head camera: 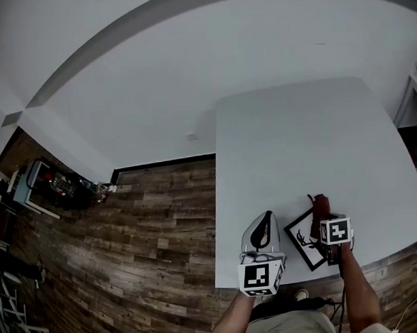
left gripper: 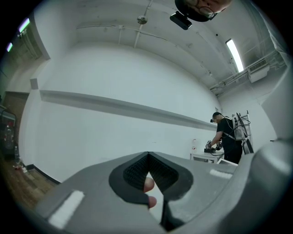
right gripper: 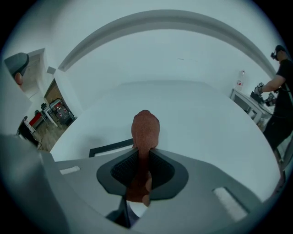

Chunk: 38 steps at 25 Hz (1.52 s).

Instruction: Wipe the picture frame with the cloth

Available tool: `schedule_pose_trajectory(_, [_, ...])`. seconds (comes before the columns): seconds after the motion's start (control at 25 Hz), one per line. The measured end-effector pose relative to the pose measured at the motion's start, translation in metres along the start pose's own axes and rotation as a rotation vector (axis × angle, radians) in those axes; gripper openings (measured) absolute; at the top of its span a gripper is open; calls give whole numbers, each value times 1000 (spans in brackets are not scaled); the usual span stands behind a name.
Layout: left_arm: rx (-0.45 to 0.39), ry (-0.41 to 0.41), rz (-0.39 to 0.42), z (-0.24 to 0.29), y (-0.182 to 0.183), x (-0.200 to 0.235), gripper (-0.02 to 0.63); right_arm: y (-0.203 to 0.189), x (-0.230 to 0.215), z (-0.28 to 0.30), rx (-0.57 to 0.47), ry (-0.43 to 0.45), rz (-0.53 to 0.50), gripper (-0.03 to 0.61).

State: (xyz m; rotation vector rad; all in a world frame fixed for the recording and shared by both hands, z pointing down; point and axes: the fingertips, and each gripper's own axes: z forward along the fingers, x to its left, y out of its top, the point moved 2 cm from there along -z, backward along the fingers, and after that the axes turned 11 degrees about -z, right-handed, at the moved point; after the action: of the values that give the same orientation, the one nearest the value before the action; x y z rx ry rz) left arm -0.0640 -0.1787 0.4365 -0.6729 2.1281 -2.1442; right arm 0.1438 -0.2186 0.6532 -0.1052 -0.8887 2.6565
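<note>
Picture frame (head camera: 303, 242) flat, lower right of the head view, at the surface's (head camera: 299, 141) near edge. The cloth (right gripper: 145, 129) hangs over it, clamped in my right gripper (right gripper: 144, 157). Left gripper (left gripper: 149, 157) beside the frame, jaws closed, empty.

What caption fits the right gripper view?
Right gripper shut on a reddish-brown cloth, by the black picture frame on the white table.

White worktop (head camera: 313, 140) stretches ahead of the left gripper (head camera: 268, 221); wood floor (head camera: 149, 230) to its left, white wall (head camera: 154, 95) beyond.
</note>
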Motion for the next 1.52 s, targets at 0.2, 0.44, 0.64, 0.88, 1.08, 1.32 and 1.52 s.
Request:
schedule_pose_trajectory(0.2, [-4, -2, -29, -1, 3, 0, 0, 10, 60, -31, -68, 184, -28, 87])
schedule_pose_trajectory(0.44, [-12, 0, -25, -4, 4, 1, 0, -14, 103, -29, -9, 257, -76, 87])
schedule_pose_trajectory(0.64, [-6, -6, -18, -9, 2, -2, 0, -36, 71, -19, 39, 170, -48, 87])
schedule_pose_trajectory(0.88, [16, -13, -36, -11, -4, -5, 0, -49, 1, -28, 49, 48, 67, 87])
schedule_pose_trajectory(1.08, [15, -21, -30, -13, -4, -8, 0, -53, -10, -33, 49, 26, 89, 87])
schedule_pose_trajectory(1.32, [25, -23, -32, -14, -7, -12, 0, -35, 52, -63, -30, 200, 27, 87])
schedule_pose_trajectory(1.52, [31, -25, -30, -15, -9, -14, 0, -43, 93, -68, -12, 294, 12, 87])
